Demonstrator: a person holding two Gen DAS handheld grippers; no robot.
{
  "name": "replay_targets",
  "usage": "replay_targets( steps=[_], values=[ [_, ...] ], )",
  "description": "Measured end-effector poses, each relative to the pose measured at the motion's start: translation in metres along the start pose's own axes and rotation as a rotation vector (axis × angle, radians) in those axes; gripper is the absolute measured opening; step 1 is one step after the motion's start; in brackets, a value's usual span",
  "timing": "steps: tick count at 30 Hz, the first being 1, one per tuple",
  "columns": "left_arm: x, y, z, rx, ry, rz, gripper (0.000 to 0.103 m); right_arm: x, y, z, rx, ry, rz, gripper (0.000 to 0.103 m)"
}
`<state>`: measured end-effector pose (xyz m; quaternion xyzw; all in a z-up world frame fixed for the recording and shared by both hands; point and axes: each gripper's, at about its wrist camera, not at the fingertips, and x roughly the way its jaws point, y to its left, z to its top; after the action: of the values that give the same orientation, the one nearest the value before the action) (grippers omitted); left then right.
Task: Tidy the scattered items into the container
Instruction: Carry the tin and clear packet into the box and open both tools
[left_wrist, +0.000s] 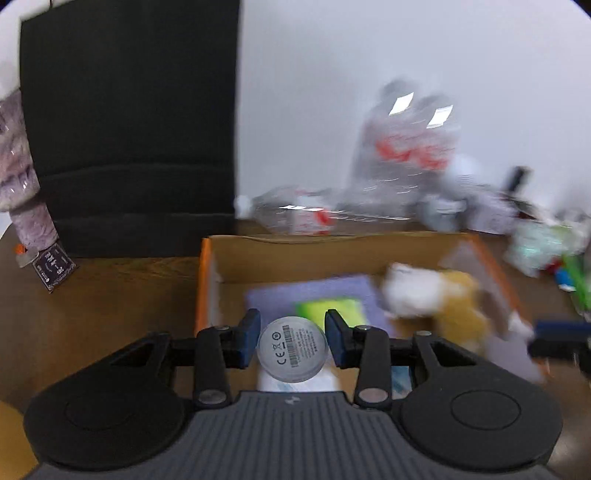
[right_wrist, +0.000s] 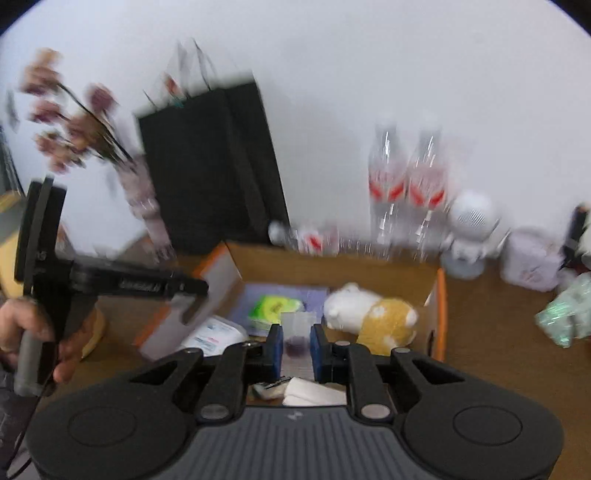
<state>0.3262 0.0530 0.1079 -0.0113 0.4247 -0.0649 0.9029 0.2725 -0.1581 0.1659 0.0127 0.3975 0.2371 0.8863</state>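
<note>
Two grippers are over the cardboard box (left_wrist: 236, 258), both tilted downward toward its inside. The left gripper (left_wrist: 291, 343) has its blue pads pressed on the two sides of a round white disc (left_wrist: 292, 350); the disc is flat and smooth plastic, and its printed face with a barcode and marks is turned up toward the camera. The right gripper (right_wrist: 297, 349) is closed on a small clear packet (right_wrist: 297, 332), thin and soft, with a dark purple thing inside; its long axis goes away from the camera, along the fingers. In the right wrist view a person's hand (right_wrist: 26, 332) grips the handle of the left gripper, just left of the box. Inside the box lie a plush toy (right_wrist: 369, 314) in white and yellow, fluffy and on its side, a lilac flat sheet (left_wrist: 314, 291) with a bright green patch, and a white pack (right_wrist: 216, 334) near the left wall. Behind the box stand clear plastic bottles (right_wrist: 406, 184) with red labels, upright, and one bottle lies on its side. Left behind the box is a black paper bag (left_wrist: 129, 129). The box rests on a brown wooden table (left_wrist: 110, 295).
</note>
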Motion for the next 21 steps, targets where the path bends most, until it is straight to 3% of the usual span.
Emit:
replay_targets(
  steps=[3,8,10,12,14,16,18,20,21],
  values=[
    [0.044,0.005,0.009,0.004,0.075,0.042,0.039,0.053,-0.005,0.013,0.002,0.121,-0.036,0.015],
    [0.067,-0.004,0.001,0.065,0.092,0.072,0.041,0.111,-0.014,0.017,0.001,0.243,-0.099,0.016],
    [0.069,-0.007,-0.002,0.084,0.11,0.074,0.05,0.119,-0.019,0.013,0.008,0.268,-0.116,0.019],
    [0.061,-0.01,-0.001,0.091,0.099,0.07,0.063,0.121,-0.018,0.013,0.007,0.274,-0.132,0.041],
    [0.05,-0.013,0.003,0.101,0.101,0.068,0.068,0.111,-0.014,0.013,0.004,0.252,-0.131,0.048],
    [0.036,-0.017,0.007,0.084,0.121,0.073,0.081,0.098,-0.013,0.017,0.015,0.239,-0.135,0.05],
    [0.021,-0.02,0.01,0.069,0.134,0.072,0.095,0.082,-0.014,0.021,0.043,0.244,-0.135,0.066],
    [0.004,-0.026,0.011,0.072,0.135,0.08,0.103,0.068,-0.014,0.023,0.064,0.258,-0.134,0.077],
    [-0.004,-0.03,0.011,0.078,0.14,0.078,0.103,0.062,-0.014,0.022,0.072,0.262,-0.13,0.078]
  ],
)
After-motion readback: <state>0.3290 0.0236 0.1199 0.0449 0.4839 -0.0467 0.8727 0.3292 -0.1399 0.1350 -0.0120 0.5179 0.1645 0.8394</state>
